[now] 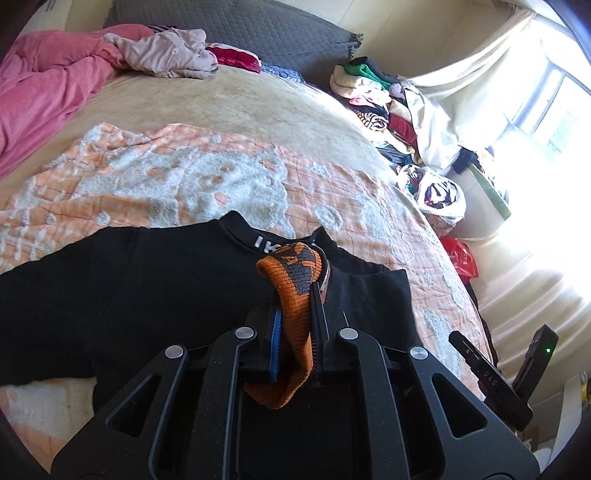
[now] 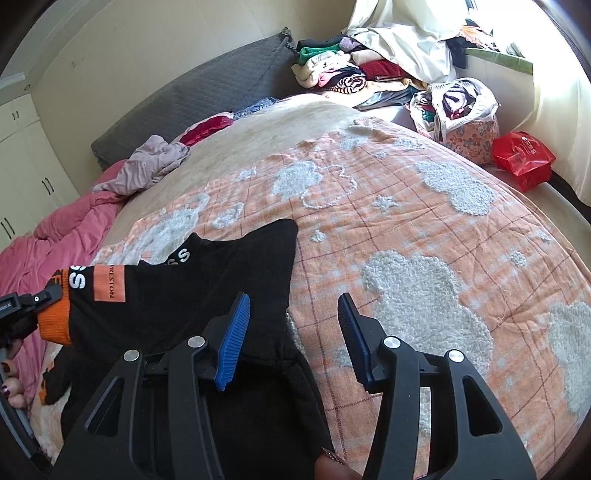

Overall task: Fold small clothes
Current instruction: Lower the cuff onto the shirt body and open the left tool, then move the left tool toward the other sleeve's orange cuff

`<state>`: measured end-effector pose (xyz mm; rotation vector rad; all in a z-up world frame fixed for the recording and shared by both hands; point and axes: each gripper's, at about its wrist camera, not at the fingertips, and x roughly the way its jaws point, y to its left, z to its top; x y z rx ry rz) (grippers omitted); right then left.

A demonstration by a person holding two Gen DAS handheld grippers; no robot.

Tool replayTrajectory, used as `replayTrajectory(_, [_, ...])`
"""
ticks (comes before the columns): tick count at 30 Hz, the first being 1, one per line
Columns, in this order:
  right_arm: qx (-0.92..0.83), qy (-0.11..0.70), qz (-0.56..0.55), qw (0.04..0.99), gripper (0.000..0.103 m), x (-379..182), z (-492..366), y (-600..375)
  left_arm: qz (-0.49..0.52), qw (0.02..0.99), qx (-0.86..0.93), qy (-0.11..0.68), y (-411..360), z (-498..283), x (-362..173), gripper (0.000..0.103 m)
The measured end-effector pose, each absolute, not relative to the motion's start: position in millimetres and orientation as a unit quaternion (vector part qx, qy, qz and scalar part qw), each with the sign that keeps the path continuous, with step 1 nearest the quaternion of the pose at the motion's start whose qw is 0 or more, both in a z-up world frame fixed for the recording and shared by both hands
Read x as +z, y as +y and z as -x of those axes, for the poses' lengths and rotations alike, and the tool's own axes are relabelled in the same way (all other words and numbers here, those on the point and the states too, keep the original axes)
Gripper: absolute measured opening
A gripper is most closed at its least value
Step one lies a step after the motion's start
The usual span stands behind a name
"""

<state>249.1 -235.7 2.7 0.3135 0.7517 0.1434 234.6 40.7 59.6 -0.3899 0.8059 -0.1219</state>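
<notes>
Knit fabric fills the bottom centre of the left wrist view: the left gripper (image 1: 297, 295) has its black jaws pinched tight on the orange ribbed cuff (image 1: 291, 295) of a small black sweatshirt (image 1: 147, 288), blue pad against the cloth. The cuff folds over the fingertips, and the garment's body spreads across the lower left of that frame, its collar with white letters just beyond. At the lower right edge, part of the right gripper's black body shows.

From the right wrist view, the right gripper (image 2: 295, 332) stands about half open with nothing between its blue ribbed pads (image 2: 232, 343); the black cloth lies under the left pad only. This view alone shows the held sleeve stretched to the left edge, with an orange patch and white letters, and the left gripper clamped on the cuff there, with fingers with dark red nails below it.

Beneath lies an orange checked blanket with white fleecy cloud patches (image 2: 406, 221). Farther off, a crumpled pink quilt (image 1: 44, 85) sits upper left, a grey quilted headboard (image 1: 240, 33) behind, and a heap of mixed clothes (image 2: 340, 74) at the top. Only the right view shows a red plastic bag (image 2: 522, 158) clearly.
</notes>
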Motion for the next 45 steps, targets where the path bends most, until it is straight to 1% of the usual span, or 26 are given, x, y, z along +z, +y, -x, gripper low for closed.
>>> replayTrajectory(6, [0.075, 0.370, -0.134, 0.916, 0.048, -1.1, -249.8, -224.5, 0.203, 0.892, -0.039, 0.402, 64.6, -233.2, 46.5, 0.006])
replayTrajectory(12, [0.091, 0.374, -0.106, 0.917, 0.048, -4.1, -253.5, -205.4, 0.201, 0.885, -0.031, 0.419, 68.8, -225.4, 29.9, 0.007])
replayTrajectory(19, [0.127, 0.382, -0.067, 0.913, 0.048, -8.4, -257.5, -174.9, 0.191, 0.888, 0.001, 0.417, 84.4, -218.6, 24.0, 0.008])
replayTrajectory(20, [0.134, 0.384, -0.060, 0.912, 0.048, -9.4, -258.0, -170.0, 0.184, 0.891, 0.005, 0.416, 84.0, -217.8, 25.3, 0.009])
replayTrajectory(23, [0.153, 0.391, -0.036, 0.907, 0.048, -14.6, -259.6, -152.5, 0.170, 0.893, 0.003, 0.417, 79.4, -216.6, 25.1, 0.018])
replayTrajectory(26, [0.160, 0.408, -0.019, 0.899, 0.048, -23.8, -261.8, -139.2, 0.151, 0.885, -0.003, 0.441, 70.3, -222.2, 11.5, 0.018])
replayTrajectory(30, [0.147, 0.439, -0.008, 0.886, 0.048, -39.5, -266.5, -134.1, 0.123, 0.865, 0.007, 0.487, 63.9, -227.5, -19.3, 0.020])
replayTrajectory(35, [0.146, 0.450, -0.014, 0.881, 0.048, -46.8, -267.5, -136.6, 0.115, 0.862, 0.006, 0.494, 65.5, -221.0, -35.3, 0.020])
replayTrajectory(38, [0.155, 0.445, -0.022, 0.882, 0.053, -44.3, -264.8, -137.3, 0.123, 0.863, -0.001, 0.490, 69.7, -216.4, -33.5, 0.020])
replayTrajectory(41, [0.165, 0.437, -0.028, 0.884, 0.053, -40.8, -261.3, -138.4, 0.122, 0.866, -0.003, 0.485, 69.3, -210.5, -26.6, 0.021])
replayTrajectory(43, [0.170, 0.432, -0.030, 0.885, 0.054, -37.5, -258.5, -137.5, 0.122, 0.870, -0.003, 0.478, 71.5, -204.7, -20.8, 0.024])
replayTrajectory(44, [0.173, 0.428, -0.031, 0.887, 0.058, -35.8, -257.0, -137.2, 0.125, 0.871, -0.002, 0.475, 73.3, -202.4, -18.9, 0.030])
replayTrajectory(45, [0.175, 0.425, -0.032, 0.888, 0.065, -33.2, -255.2, -136.9, 0.126, 0.872, 0.000, 0.472, 75.2, -198.9, -16.4, 0.031])
